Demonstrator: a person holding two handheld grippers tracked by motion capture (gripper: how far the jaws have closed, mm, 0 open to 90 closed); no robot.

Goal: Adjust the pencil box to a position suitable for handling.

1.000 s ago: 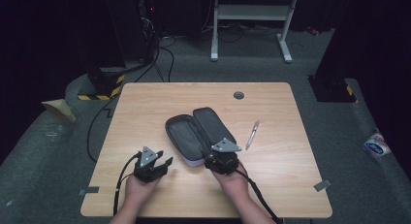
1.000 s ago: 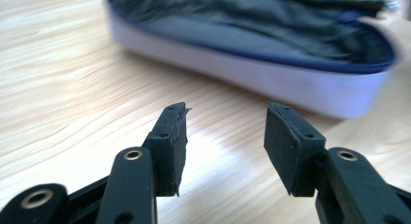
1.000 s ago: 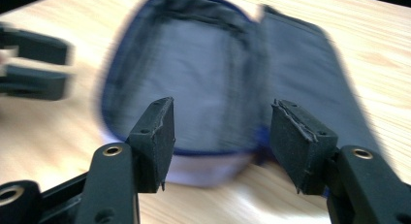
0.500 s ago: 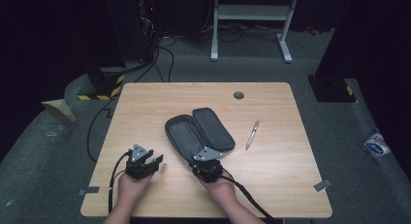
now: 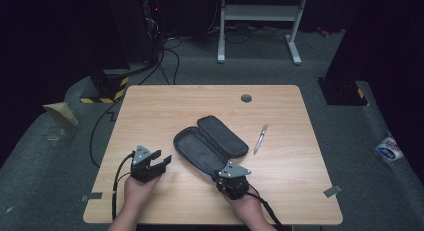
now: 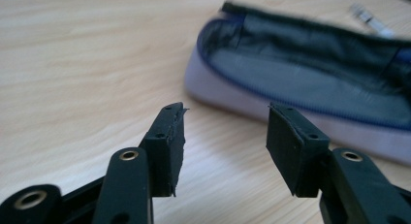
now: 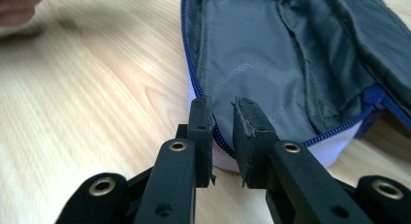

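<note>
Diagonally, open pencil case (image 5: 210,146) — long axis near-right to far-left, right gripper (image 7: 222,132) clamping its near rim

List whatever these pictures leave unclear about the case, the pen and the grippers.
- Case: faint print on the lining in the right gripper view, too small and blurred to read.
- Pen: tiny in the high view; blurred and cut by the top edge in the left gripper view.
- Right gripper: jaws astride the case's zip edge; a pad hides whether they pinch it.
- Left gripper: open, nothing between the jaws.
</note>
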